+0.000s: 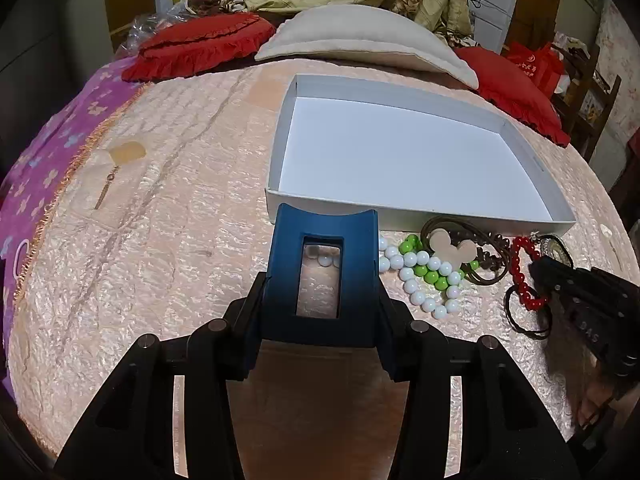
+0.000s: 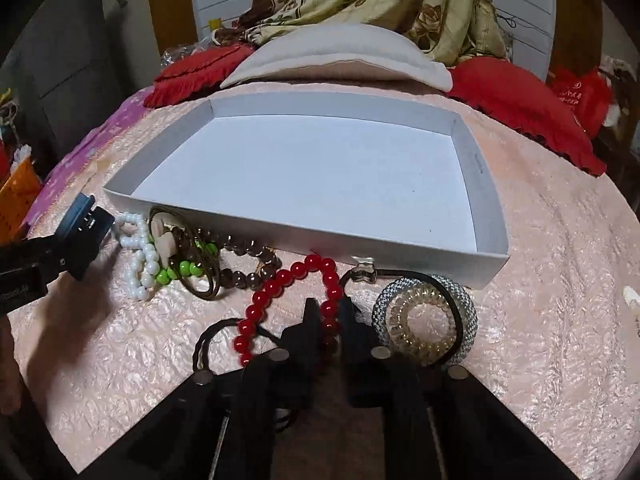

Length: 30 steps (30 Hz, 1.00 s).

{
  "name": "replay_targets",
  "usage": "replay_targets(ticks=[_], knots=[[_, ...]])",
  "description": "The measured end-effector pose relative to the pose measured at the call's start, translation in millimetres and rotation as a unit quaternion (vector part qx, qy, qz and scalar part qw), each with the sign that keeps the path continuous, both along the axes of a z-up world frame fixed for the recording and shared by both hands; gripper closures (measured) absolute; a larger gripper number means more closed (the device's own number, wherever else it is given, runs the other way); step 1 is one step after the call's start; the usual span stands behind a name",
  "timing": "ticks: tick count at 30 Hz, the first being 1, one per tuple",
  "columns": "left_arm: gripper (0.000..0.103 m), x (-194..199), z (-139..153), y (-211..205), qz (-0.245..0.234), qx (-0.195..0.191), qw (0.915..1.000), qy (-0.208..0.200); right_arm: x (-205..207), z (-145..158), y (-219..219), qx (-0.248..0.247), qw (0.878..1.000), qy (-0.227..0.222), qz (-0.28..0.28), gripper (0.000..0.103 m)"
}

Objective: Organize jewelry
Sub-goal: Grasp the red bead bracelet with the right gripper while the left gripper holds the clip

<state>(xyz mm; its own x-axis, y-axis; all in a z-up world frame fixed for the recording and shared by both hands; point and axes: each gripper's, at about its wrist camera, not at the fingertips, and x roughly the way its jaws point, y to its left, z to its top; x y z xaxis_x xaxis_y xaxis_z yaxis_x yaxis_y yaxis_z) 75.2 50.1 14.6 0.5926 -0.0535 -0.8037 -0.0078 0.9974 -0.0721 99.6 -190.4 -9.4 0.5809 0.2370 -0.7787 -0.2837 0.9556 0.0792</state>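
Red beads (image 2: pixel 296 276) strung in a loop lie on the pink quilted bedspread (image 2: pixel 540 320), just in front of the near wall of the white tray (image 2: pixel 304 236), whose floor is bare. The right claw (image 2: pixel 329 312) sits low over that loop with its two dark fingers close on either side of the strand; they look pressed onto it, though whether they truly pinch the beads I cannot tell for sure. The left claw (image 1: pixel 324 236) hovers by the white bead string (image 1: pixel 416 276), its blue fingers drawn together with nothing between them.

As a judgement, the beaded loops are light but hard and glossy, so a single round bead could squirt out of a pinch; taking the strand across the cord between beads, or across two beads at once, should hold better. The loop is limp and will dangle and swing when lifted. The brown hair ties (image 2: pixel 204 276) and the dark elastic (image 2: pixel 216 332) are soft and springy, easy to grip anywhere but apt to snag their neighbours, since the pieces overlap.

Only the right wrist view shows the clear coiled hair tie (image 2: pixel 424 324) resting inside a speckled fabric ring (image 2: pixel 464 296), and the brown bead string (image 2: pixel 244 276) laid along the tray's wall. The left wrist view gives the better look at the green beads (image 1: pixel 430 276) and a pale mouse-shaped charm (image 1: pixel 452 248), and shows white beads through the window in the left claw's fingers; there the red loop (image 1: pixel 520 276) is half hidden behind the right claw (image 1: pixel 560 276).
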Motion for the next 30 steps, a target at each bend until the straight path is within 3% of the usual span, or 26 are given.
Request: replay_targets(ticks=[6,11,15,19,30], knots=[[0.057,-3,4,4,0.007,-0.006,0.9999,-0.009,-27,26,-16,0.037,0.998,-0.055,0.01,0.095],[0.057,-5,6,6,0.012,-0.008,0.9997,-0.018,-58,50,-32,0.105,0.989,-0.1,0.026,0.095],[0.057,-7,6,2,0.01,0.006,0.9997,-0.02,-68,59,-34,0.136,0.984,-0.114,0.035,0.095],[0.057,-9,5,0,0.009,0.011,0.9997,-0.018,-73,61,-32,0.133,0.984,-0.113,0.038,0.095],[0.057,-10,4,1,0.016,0.014,0.9996,-0.017,-66,53,-18,0.064,0.993,-0.094,0.022,0.095]])
